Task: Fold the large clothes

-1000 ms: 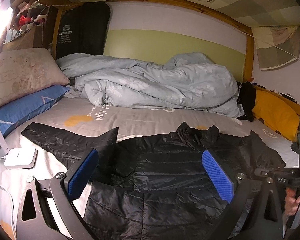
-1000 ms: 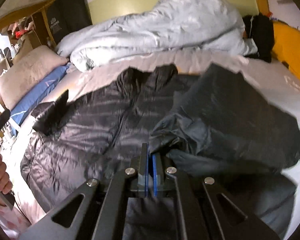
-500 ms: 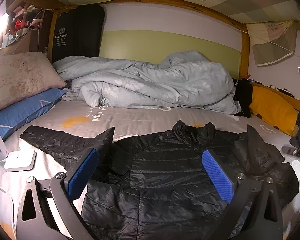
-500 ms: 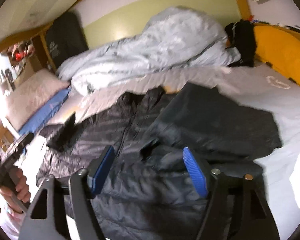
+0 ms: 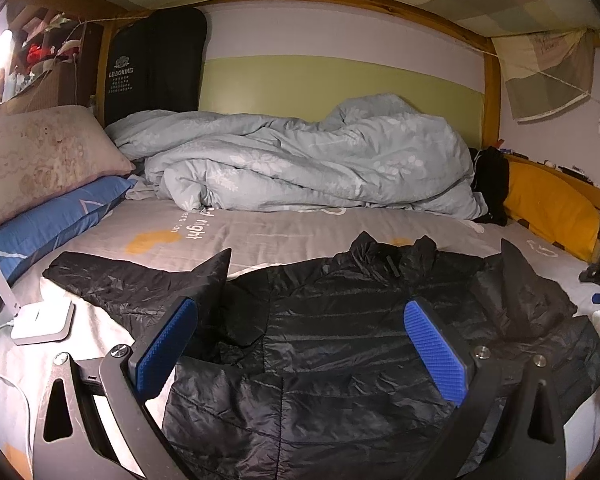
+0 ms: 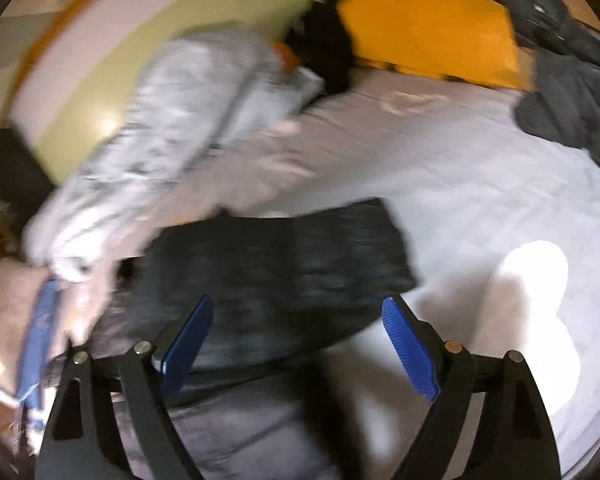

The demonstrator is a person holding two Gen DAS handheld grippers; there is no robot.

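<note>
Sleeve dropped, R gripper away
R gripper (image 6: pixel 296 344) just spread, nothing btwn jaws; jacket (image 5: pixel 340 344) sleeve folded in (L gripper (image 5: pixel 300 344) spread too). Left sleeve's next.

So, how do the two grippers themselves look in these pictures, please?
Both look alike. The left gripper has a black frame with triangular cut-outs and silver bolts; its two fingers carry bright blue pads with a fine dotted texture. The right gripper has the same black frame, silver bolts and blue pads, though that view is blurred. No cables or sleeves are visible on them.
</note>
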